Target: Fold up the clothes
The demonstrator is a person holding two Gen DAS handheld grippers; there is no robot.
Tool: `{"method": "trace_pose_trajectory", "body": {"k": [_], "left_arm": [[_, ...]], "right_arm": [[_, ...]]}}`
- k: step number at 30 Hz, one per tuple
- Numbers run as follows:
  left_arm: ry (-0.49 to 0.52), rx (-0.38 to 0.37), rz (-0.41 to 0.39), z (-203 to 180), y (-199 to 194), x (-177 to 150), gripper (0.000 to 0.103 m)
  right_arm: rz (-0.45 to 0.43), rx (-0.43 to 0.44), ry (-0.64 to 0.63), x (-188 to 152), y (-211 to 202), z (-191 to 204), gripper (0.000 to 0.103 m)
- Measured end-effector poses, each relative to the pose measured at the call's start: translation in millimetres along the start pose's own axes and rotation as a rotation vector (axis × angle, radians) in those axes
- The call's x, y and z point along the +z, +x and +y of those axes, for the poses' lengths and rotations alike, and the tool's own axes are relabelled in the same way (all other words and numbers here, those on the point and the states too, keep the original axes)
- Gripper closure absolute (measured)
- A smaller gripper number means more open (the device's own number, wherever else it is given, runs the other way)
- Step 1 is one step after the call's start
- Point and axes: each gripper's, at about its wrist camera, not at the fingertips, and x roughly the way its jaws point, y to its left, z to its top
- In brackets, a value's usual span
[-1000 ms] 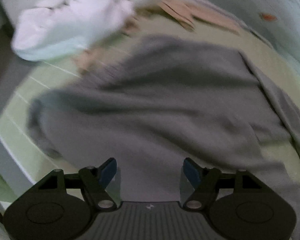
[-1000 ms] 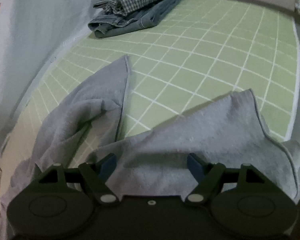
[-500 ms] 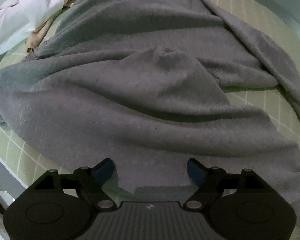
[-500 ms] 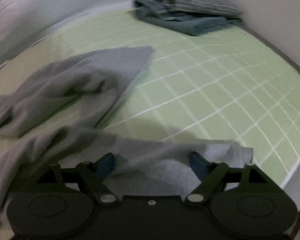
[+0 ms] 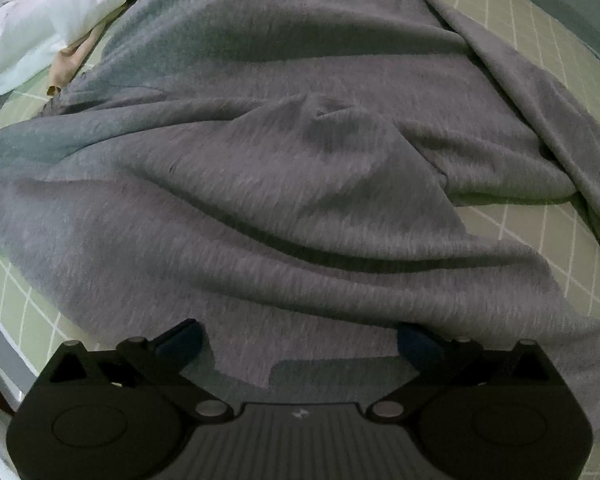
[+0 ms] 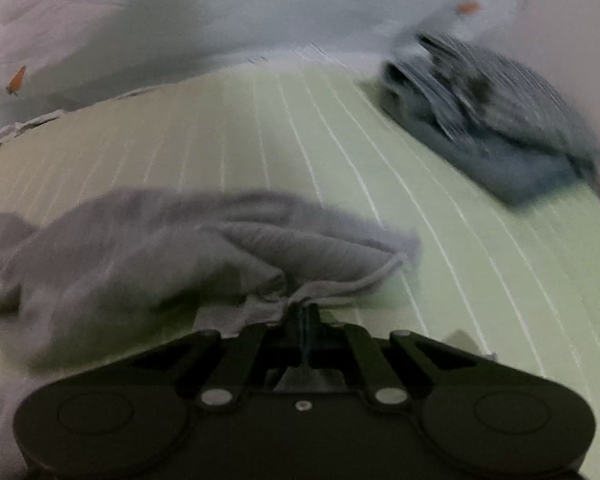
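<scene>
A large grey garment lies spread and wrinkled over the green checked bed sheet, filling the left wrist view. My left gripper is open, its blue-padded fingers low over the garment's near hem. In the right wrist view my right gripper is shut on an edge of the same grey garment, which is bunched to the left of the fingers. That view is blurred.
A white and tan heap of clothes lies at the far left of the bed. A folded stack of checked and denim clothes sits at the far right. A pale curtain or wall runs along the bed's far side.
My right gripper has closed on the garment's edge and swung, so the folded stack now sits to the right. My left gripper has dropped closer to the garment's hem.
</scene>
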Motion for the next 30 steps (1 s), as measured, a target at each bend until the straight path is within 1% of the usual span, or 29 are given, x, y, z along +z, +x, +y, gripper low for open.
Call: {"method": "trace_pose_trajectory", "body": {"k": [1, 8, 9, 11, 13, 14, 15, 17, 19, 21, 22, 23, 24, 26, 28, 30], "left_arm": [[-0.004, 0.001, 0.002, -0.2, 0.1, 0.2, 0.000], [-0.001, 0.000, 0.024, -2.8, 1.7, 4.8, 0.000], [0.003, -0.001, 0.024, -3.0, 1.8, 4.6, 0.000], [0.011, -0.003, 0.022, -3.4, 1.7, 3.8, 0.000], [0.018, -0.004, 0.017, -3.9, 1.4, 2.6, 0.000], [0.022, -0.005, 0.015, -4.2, 1.3, 2.0, 0.000], [0.027, -0.006, 0.014, -4.5, 1.2, 1.7, 0.000], [0.039, -0.008, 0.011, -5.1, 0.9, 1.0, 0.000], [0.046, -0.010, 0.008, -5.7, 0.6, -0.2, 0.000], [0.046, -0.009, 0.006, -6.4, 0.3, -1.3, 0.000], [0.047, -0.009, 0.006, -6.8, 0.2, -1.8, 0.000], [0.048, -0.009, 0.006, -7.3, 0.1, -2.3, 0.000], [0.051, -0.010, 0.004, -7.5, -0.1, -3.1, 0.000], [0.059, -0.013, -0.003, -3.5, -0.3, -2.7, 0.000], [0.076, -0.017, -0.017, 0.6, -0.7, -3.3, 0.000], [0.097, -0.023, -0.032, 0.6, -1.5, -6.8, 0.000]], "right_arm": [[-0.013, 0.002, -0.021, 10.8, 10.2, 4.6, 0.101], [-0.003, 0.080, 0.025, 73.9, 56.4, 16.6, 0.101], [0.000, 0.076, 0.063, 74.2, 51.3, 15.8, 0.100], [0.007, 0.079, 0.149, 69.7, 37.3, 13.4, 0.094], [0.023, 0.107, 0.224, 57.6, 21.7, 13.8, 0.079], [0.034, 0.127, 0.252, 50.4, 14.8, 15.8, 0.075], [0.045, 0.147, 0.280, 43.2, 7.9, 17.9, 0.069], [0.076, 0.180, 0.294, 31.7, 4.7, 26.2, 0.061], [0.109, 0.198, 0.298, 23.0, 5.6, 36.4, 0.050], [0.084, 0.178, 0.271, 19.3, 2.7, 43.5, 0.046], [0.075, 0.171, 0.257, 18.2, 2.2, 46.3, 0.054], [0.066, 0.164, 0.243, 17.0, 1.8, 49.0, 0.065], [0.059, 0.165, 0.244, 16.1, -1.7, 47.3, 0.096], [0.044, 0.168, 0.246, 14.2, -8.9, 43.5, 0.097], [-0.028, 0.148, 0.243, 9.5, -38.0, 34.7, 0.098], [-0.089, 0.117, 0.238, -4.4, -77.3, 23.1, 0.098]]}}
